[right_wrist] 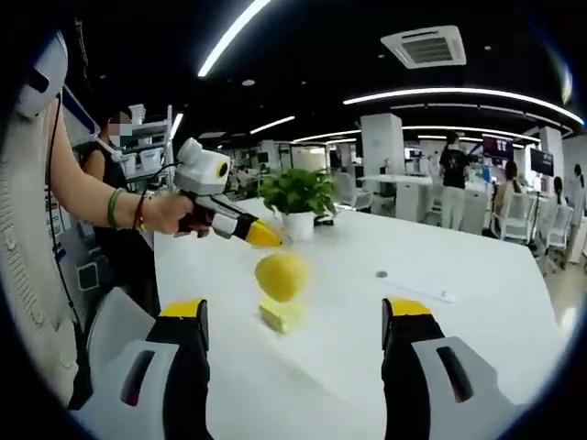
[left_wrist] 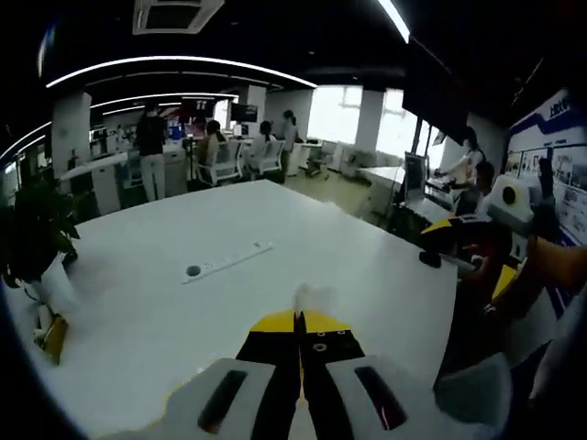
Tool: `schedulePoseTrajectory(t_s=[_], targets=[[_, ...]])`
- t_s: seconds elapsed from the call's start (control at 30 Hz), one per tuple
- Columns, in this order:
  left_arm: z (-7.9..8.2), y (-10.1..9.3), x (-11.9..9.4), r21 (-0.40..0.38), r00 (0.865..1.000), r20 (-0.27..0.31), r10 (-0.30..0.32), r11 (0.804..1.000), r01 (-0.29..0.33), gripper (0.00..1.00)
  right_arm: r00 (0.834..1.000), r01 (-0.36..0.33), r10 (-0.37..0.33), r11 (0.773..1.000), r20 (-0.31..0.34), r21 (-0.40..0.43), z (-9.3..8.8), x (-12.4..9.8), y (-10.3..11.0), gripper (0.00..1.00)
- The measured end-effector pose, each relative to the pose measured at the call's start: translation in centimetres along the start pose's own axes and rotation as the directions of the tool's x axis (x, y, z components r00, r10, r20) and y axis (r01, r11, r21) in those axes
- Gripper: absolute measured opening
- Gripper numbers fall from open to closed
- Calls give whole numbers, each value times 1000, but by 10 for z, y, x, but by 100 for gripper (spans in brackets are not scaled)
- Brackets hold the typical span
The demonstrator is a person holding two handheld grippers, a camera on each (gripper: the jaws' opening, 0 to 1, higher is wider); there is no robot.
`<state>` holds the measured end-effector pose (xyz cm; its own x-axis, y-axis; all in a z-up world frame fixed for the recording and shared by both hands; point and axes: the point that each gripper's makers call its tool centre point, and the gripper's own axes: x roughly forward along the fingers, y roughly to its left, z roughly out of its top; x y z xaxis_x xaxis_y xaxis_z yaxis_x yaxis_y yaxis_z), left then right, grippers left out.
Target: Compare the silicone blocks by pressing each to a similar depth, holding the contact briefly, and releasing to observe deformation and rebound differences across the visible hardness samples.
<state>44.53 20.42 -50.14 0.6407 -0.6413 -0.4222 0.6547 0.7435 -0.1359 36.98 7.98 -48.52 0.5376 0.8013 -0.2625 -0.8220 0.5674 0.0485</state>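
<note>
White table [left_wrist: 138,302] spans an open office beneath ceiling light strips [right_wrist: 459,93].

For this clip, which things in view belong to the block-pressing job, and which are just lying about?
Job:
- yellow block on the white table
- round yellow piece, blurred, just above the block
- left gripper, jaws shut
- right gripper, jaws open, facing the block

Lying about:
- potted plant
- long socket strip in the tabletop
</note>
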Motion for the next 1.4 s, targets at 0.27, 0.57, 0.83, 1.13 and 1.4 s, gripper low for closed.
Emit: schedulePoseTrajectory(t_s=[0.27,0.57,0.83,1.13,1.4], targets=[[6,-3,-22,15,999,5,-37,999,37,0,982,-165,160,985,-97,-41,12,34,14,75],[15,-6,-27,39,998,17,-67,997,66,0,933,-313,289,946,-213,-86,19,79,24,75],[18,-11,-18,46,994,14,-106,993,106,0,890,-376,328,921,-317,-102,-2,122,24,74],[18,-13,-7,55,990,15,-141,989,140,0,860,-411,375,911,-345,-35,-24,149,25,67],[15,-17,-5,43,984,12,-177,983,177,0,853,-422,381,905,-358,-43,-35,160,26,44]])
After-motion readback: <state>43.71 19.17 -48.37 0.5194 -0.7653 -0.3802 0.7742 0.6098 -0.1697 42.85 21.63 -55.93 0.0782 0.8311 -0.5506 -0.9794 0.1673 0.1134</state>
